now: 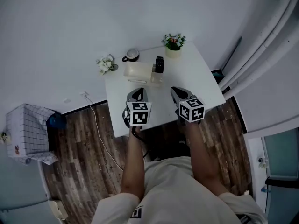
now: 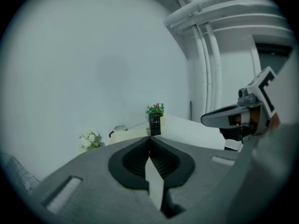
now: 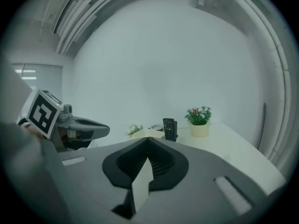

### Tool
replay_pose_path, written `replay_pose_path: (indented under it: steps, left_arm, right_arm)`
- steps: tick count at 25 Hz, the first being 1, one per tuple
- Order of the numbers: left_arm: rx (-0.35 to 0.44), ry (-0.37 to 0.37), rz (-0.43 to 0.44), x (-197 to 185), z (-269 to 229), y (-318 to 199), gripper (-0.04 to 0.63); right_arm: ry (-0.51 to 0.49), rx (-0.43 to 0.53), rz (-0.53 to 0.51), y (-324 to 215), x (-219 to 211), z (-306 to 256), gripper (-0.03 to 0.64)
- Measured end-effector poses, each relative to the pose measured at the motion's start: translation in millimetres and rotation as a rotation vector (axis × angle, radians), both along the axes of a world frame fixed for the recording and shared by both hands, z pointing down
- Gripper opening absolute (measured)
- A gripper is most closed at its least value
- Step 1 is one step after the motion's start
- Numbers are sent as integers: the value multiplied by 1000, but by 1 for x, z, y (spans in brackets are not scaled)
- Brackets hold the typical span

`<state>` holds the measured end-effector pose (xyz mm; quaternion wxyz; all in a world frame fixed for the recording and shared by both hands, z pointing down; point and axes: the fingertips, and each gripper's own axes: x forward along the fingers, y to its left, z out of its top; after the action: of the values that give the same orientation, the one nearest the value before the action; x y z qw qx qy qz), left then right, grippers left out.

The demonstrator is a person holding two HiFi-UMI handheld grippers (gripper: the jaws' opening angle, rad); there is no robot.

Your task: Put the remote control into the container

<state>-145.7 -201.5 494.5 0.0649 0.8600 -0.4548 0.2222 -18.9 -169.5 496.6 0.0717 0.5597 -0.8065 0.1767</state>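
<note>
the remote control (image 1: 159, 64) stands upright near the back of the white counter (image 1: 198, 80), right by the right end of the cream container (image 1: 138, 71); whether it sits inside anything cannot be made out. a potted plant (image 1: 174, 43) stands behind it to the right, with a dark mug (image 1: 132, 55) and white flowers (image 1: 106, 63) to the left. the left gripper (image 1: 138, 92) and right gripper (image 1: 175, 91) hover over the counter's near part, well apart from the remote, each with its jaws closed together on nothing.

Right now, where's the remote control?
In the head view the remote control stands upright near the far edge of the table, just right of the cream container, with the potted plant behind it to the right.
</note>
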Motion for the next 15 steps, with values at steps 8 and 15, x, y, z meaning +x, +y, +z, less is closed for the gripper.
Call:
replay_pose_path:
  steps: [8,15]
  left_arm:
    - [-20,111,-144,-39,13,30,5]
    - [-55,116,-109,-41,18,37,5]
  right_arm:
    - [69,29,10,18,-39,6,3]
    - [88,16,31,24,-40,15,3]
